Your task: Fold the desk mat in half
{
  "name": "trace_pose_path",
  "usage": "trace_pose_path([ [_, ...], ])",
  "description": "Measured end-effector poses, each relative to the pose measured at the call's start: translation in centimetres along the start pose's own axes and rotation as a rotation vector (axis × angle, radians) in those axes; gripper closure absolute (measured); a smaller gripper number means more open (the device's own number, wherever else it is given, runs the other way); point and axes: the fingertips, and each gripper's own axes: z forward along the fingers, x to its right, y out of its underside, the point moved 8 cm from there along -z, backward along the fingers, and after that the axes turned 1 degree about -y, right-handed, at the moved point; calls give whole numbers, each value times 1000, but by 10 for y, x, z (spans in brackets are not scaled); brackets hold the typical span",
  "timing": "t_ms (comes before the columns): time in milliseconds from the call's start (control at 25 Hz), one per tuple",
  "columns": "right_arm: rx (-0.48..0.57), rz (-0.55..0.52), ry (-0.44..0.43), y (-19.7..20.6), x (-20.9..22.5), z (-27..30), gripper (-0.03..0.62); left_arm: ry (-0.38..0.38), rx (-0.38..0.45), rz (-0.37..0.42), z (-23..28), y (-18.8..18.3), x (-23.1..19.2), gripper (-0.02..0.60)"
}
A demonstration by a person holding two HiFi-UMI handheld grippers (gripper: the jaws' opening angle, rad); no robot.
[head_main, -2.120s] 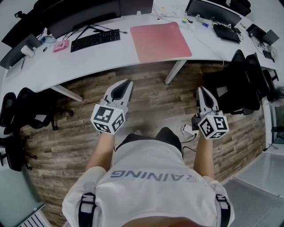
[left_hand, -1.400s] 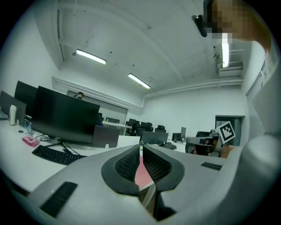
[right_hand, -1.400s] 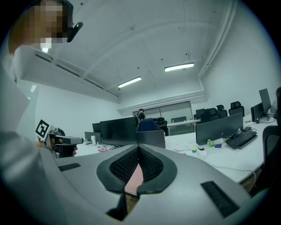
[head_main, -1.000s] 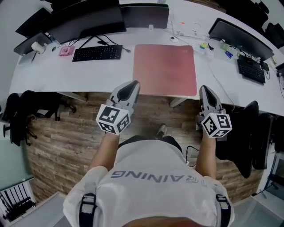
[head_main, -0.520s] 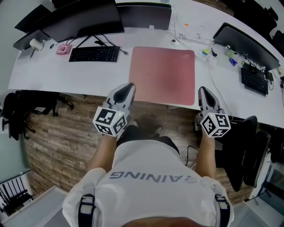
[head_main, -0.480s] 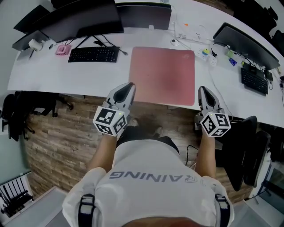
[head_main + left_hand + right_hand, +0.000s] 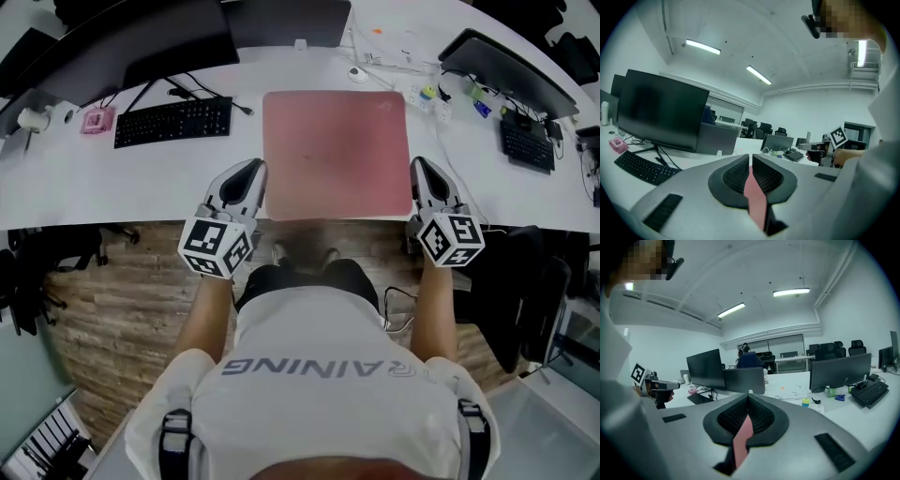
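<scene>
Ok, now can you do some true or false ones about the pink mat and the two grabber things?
1. The pink mat lies flat and unfolded on the white desk. True.
2. A keyboard lies on top of the mat. False: nothing lies on the mat, and the black keyboard sits off to its left, not touching it.
3. The two grippers are up at the mat's far corners. False: the left gripper and the right gripper are by its near corners, one on each side.
4. Both grippers have their fingers closed together. True.
</scene>
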Motion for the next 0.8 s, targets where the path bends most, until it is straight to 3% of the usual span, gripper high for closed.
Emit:
trace_pose_path([
  [160, -74, -45, 31, 7, 20, 22, 572, 11, -27, -19, 18, 2, -5, 537],
  [320, -182, -112, 29, 15, 67, 61, 570, -6, -53, -31, 42, 4, -2, 538],
  [360, -213, -135, 18, 17, 80, 74, 545, -15, -54, -33, 49, 3, -1, 538],
  [520, -330, -236, -31, 27, 129, 125, 473, -73, -54, -55, 74, 6, 13, 538],
  [800, -475, -312, -107, 59, 193, 216, 458, -204, -84, -99, 111, 25, 30, 538],
])
